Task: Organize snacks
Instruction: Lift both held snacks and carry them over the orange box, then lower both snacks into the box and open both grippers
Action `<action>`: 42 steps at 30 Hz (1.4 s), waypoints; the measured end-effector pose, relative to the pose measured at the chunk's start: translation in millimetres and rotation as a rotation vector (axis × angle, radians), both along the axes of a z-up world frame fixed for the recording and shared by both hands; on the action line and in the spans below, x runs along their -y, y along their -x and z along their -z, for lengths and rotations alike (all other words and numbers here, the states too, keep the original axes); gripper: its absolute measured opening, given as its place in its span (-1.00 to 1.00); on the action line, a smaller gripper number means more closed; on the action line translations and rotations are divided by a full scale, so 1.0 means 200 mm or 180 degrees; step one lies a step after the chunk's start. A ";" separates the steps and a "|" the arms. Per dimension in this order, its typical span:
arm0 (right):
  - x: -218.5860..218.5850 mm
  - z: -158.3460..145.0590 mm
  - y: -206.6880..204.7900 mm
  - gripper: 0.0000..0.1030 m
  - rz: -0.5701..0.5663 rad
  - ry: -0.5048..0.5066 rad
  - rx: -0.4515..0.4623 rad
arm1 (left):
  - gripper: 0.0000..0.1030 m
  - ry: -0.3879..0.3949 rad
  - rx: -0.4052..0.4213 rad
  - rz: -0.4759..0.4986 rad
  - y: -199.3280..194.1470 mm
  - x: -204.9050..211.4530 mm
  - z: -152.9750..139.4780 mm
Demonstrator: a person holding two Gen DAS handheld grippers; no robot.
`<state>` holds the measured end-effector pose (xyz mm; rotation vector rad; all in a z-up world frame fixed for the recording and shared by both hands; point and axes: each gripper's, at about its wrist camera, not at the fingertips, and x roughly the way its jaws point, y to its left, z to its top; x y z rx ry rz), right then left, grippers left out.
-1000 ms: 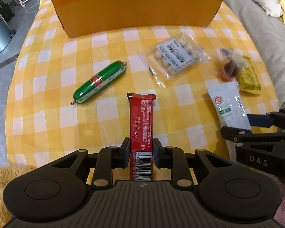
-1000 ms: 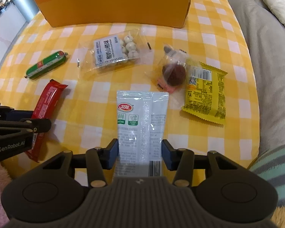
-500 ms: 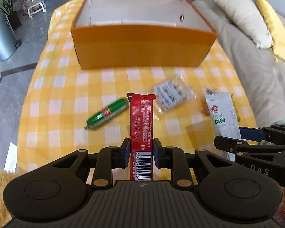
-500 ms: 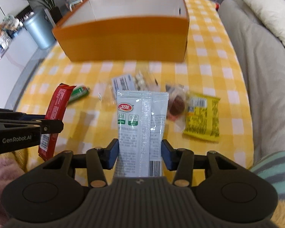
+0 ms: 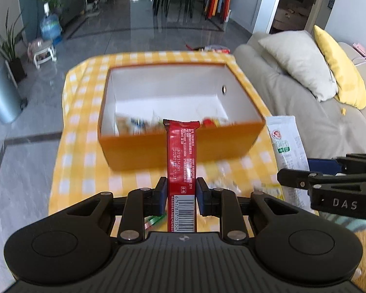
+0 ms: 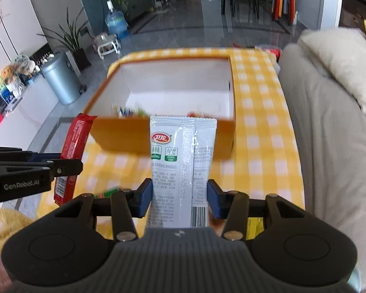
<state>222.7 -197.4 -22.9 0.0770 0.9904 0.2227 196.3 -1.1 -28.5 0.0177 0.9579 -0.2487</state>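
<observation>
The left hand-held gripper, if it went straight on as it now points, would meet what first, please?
Probably the orange box: the left hand-held gripper, shut on the red snack bar, points at its near wall, though depth is unclear.

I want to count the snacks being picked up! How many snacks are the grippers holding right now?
2. The left gripper holds a red snack bar; the right gripper holds a white snack packet. More snacks lie blurred in the orange box.

Black grippers, blue-padded fingers (image 5: 159, 196), silver screws, "DAS", "GenRobot.AI" lettering.
</observation>
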 end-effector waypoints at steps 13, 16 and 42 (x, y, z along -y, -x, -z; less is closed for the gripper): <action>0.00 -0.18 -0.50 -0.11 -0.0095 -0.0075 0.0236 | -0.49 0.0043 0.0227 0.0157 -0.40 0.04 -0.17; -0.01 -0.17 -0.64 -0.11 -0.0134 -0.0070 0.0224 | -0.49 0.0051 0.0199 0.0179 -0.52 0.04 -0.16; -0.33 0.54 -1.47 -0.11 -0.0153 -0.0598 -0.0884 | -0.49 -0.0473 -0.0690 0.0117 -1.24 -0.10 0.41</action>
